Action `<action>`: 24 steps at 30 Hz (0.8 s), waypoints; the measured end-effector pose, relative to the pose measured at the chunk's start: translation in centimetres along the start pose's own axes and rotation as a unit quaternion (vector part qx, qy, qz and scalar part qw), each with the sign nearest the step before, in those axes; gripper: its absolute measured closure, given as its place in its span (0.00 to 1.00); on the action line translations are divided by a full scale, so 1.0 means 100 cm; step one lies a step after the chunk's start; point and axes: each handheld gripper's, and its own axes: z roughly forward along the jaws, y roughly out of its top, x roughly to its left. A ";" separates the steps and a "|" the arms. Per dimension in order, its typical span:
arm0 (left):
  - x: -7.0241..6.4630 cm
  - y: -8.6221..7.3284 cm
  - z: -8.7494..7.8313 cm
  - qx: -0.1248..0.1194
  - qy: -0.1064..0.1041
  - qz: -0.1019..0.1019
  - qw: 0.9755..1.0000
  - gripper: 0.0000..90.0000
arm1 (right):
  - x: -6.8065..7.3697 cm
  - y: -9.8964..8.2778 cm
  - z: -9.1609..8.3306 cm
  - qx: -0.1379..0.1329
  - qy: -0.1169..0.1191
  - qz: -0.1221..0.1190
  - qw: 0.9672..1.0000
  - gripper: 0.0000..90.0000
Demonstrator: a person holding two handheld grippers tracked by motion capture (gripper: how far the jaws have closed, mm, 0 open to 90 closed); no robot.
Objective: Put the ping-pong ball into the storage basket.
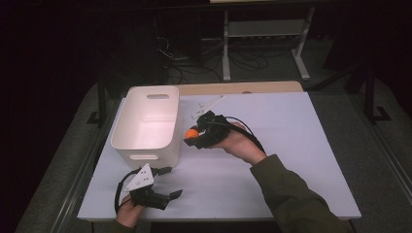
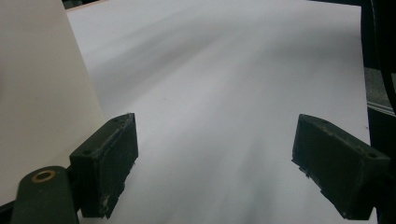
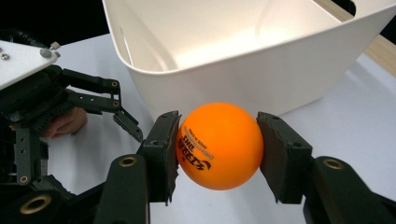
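Note:
An orange ball (image 3: 219, 145) with black print sits between the two black jaws of my right gripper (image 3: 218, 149), which is shut on it. In the high view the ball (image 1: 192, 132) hangs just right of the white bin (image 1: 145, 121), beside its right wall and a little above the table. The bin (image 3: 243, 51) looks empty inside. My left gripper (image 1: 170, 182) rests near the table's front left, jaws wide apart with nothing between them (image 2: 215, 163); the bin's wall (image 2: 42, 93) stands to its left.
A white sheet (image 1: 272, 145) covers the tabletop, whose wooden edge (image 1: 243, 88) shows at the back. A small white paper slip (image 1: 206, 107) lies behind the right gripper. Cables and a white frame stand (image 1: 262, 34) sit on the dark floor beyond.

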 end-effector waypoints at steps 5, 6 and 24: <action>0.000 0.000 0.000 0.000 0.000 0.000 1.000 0.16 | -0.002 0.008 -0.004 -0.004 -0.002 -0.001 1.000 0.55; 0.000 0.000 0.000 0.000 0.000 0.000 1.000 0.16 | -0.002 0.010 -0.005 -0.005 -0.001 -0.002 1.000 0.55; 0.000 0.000 0.000 -0.001 0.000 -0.002 1.000 0.16 | -0.004 0.034 -0.008 -0.014 -0.001 -0.002 1.000 0.56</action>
